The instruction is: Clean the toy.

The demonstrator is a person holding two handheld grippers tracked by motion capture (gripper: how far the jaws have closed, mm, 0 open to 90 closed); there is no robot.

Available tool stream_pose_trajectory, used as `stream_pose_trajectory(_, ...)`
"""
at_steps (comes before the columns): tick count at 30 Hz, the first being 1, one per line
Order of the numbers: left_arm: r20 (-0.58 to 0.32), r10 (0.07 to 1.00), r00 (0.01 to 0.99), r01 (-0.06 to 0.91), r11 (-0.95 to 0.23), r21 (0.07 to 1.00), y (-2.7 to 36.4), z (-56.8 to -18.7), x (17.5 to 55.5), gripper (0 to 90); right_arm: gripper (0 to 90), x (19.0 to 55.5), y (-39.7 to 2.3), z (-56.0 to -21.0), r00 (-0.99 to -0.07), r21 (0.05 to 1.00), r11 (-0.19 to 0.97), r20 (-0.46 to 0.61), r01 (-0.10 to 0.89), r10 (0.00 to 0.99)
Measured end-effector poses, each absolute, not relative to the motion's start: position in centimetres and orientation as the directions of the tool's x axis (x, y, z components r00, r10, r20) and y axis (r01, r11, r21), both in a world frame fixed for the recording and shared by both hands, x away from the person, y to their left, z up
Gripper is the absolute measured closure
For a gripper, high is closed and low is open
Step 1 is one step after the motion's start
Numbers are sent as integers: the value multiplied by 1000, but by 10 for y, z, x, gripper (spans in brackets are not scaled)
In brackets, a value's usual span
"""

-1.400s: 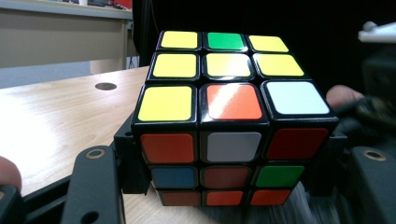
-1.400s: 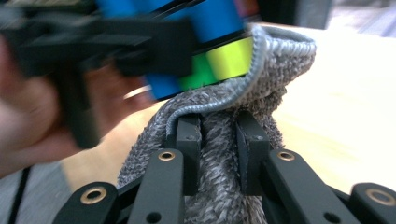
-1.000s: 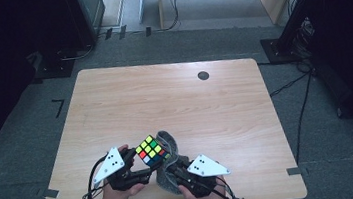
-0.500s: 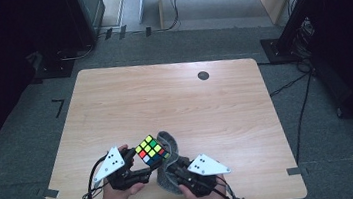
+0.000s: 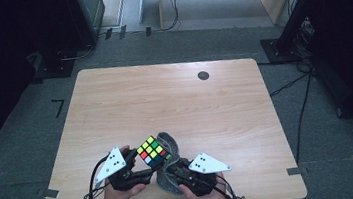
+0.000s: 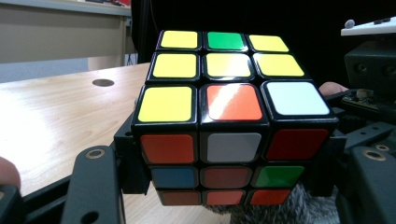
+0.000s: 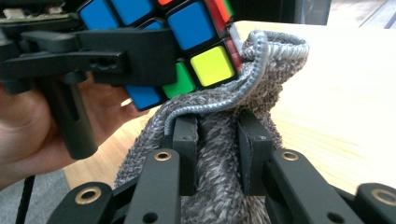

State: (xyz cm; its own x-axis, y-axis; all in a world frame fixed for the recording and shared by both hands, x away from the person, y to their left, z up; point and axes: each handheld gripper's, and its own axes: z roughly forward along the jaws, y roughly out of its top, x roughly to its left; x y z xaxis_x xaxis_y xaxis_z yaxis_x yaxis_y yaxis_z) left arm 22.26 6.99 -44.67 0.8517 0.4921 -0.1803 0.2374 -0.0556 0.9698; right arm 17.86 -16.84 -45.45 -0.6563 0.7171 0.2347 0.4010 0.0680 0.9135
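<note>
A scrambled Rubik's cube (image 5: 152,151) hangs just above the table's near edge, with my left gripper (image 5: 147,164) shut on its sides. In the left gripper view the cube (image 6: 229,116) shows a mostly yellow top between the two black jaws. A grey knitted cloth pouch (image 5: 170,144) lies under and right of the cube. My right gripper (image 5: 175,172) is shut on it. In the right gripper view the jaws pinch a fold of the pouch (image 7: 219,140), whose corded rim touches the cube (image 7: 196,46). A hand (image 7: 28,126) holds the left gripper behind.
The wooden table (image 5: 175,104) has a small black round mark (image 5: 203,75) near its far right. Grey carpet surrounds it, with dark stands and cables at the back and right. Tape tabs (image 5: 293,170) sit at the near corners.
</note>
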Motion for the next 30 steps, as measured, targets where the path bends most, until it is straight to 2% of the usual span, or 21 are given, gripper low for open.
stream_pose_trajectory(4, -171, 489, 855, 237, -75, 969, 66, -449, 222, 339, 722, 173, -149, -462, -713, 902, 135, 226, 411, 664)
stream_pose_trajectory(8, -176, 487, 855, 235, -63, 970, 68, -448, 222, 338, 719, 170, -144, -461, -731, 903, 163, 204, 397, 651)
stream_pose_trajectory(11, -185, 490, 852, 238, -46, 970, 72, -446, 224, 338, 717, 175, -158, -455, -702, 909, 110, 228, 401, 675)
stream_pose_trajectory(12, -191, 490, 851, 242, -42, 969, 73, -446, 224, 338, 719, 179, -171, -452, -659, 910, 50, 259, 411, 706)
stream_pose_trajectory(15, -197, 488, 850, 250, -46, 967, 72, -447, 224, 339, 720, 181, -176, -451, -644, 909, 30, 270, 415, 716)
stream_pose_trajectory(20, -194, 475, 859, 249, -56, 967, 66, -448, 222, 339, 721, 175, -157, -459, -693, 904, 98, 245, 416, 679)
stream_pose_trajectory(21, -187, 476, 860, 245, -64, 967, 66, -449, 222, 339, 719, 171, -147, -461, -724, 906, 142, 216, 399, 655)
stream_pose_trajectory(25, -190, 479, 857, 243, -50, 969, 68, -447, 222, 339, 719, 171, -146, -459, -728, 911, 159, 189, 380, 660)
stream_pose_trajectory(30, -198, 482, 854, 249, -44, 967, 71, -447, 223, 339, 723, 180, -172, -453, -650, 915, 46, 247, 400, 719)
